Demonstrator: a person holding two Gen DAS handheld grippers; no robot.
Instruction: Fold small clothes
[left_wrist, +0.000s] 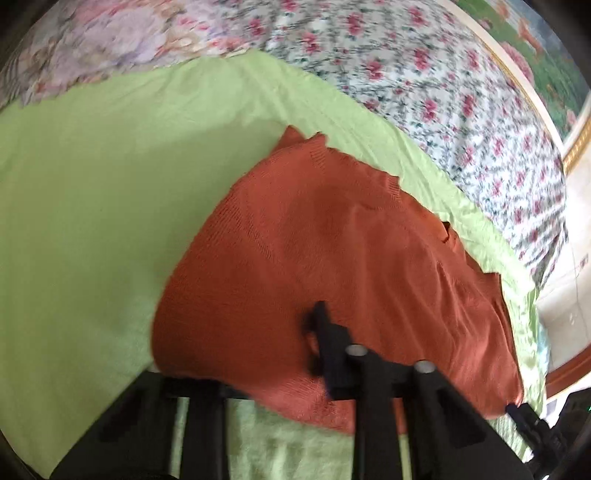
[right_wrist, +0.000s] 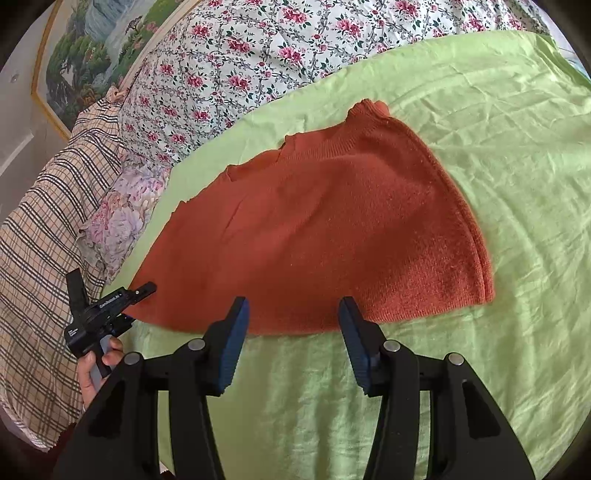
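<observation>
Right wrist view: orange knit garment flat on green sheet, folded edge to the right.
Right gripper open over near hem, pads clear of fabric. Left gripper at garment's left corner, held in hand; jaws nearly closed, grip on cloth not discernible. Floral quilt behind.

A bed's green sheet bears an orange knitted garment, lying flat.
</observation>
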